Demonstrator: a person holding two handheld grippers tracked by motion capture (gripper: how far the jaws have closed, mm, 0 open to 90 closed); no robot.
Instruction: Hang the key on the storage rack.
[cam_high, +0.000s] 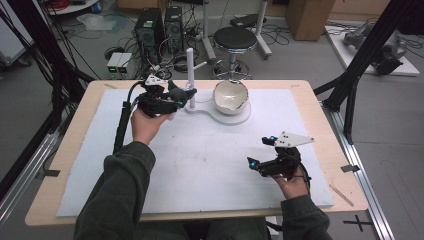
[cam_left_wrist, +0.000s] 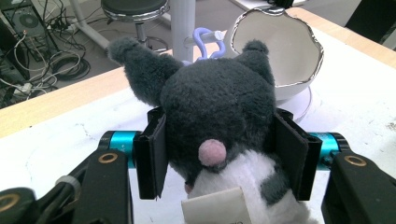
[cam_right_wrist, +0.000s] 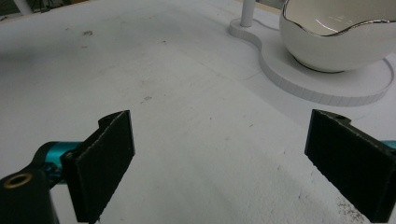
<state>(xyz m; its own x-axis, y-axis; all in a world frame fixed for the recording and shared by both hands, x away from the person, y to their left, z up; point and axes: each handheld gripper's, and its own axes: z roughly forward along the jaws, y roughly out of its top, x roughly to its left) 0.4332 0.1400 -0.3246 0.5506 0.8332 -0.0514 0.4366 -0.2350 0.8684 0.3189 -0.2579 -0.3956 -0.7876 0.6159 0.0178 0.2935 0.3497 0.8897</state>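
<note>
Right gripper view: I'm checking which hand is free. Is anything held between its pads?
No. The right hand-held gripper has its pads wide apart with only the bare white mat between them.

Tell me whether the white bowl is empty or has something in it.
Empty, as far as it shows: the white bowl tilts its jagged-rimmed opening toward the left tongs' camera, and its inside is bare white. The plush toy hides the lowest part.
</note>
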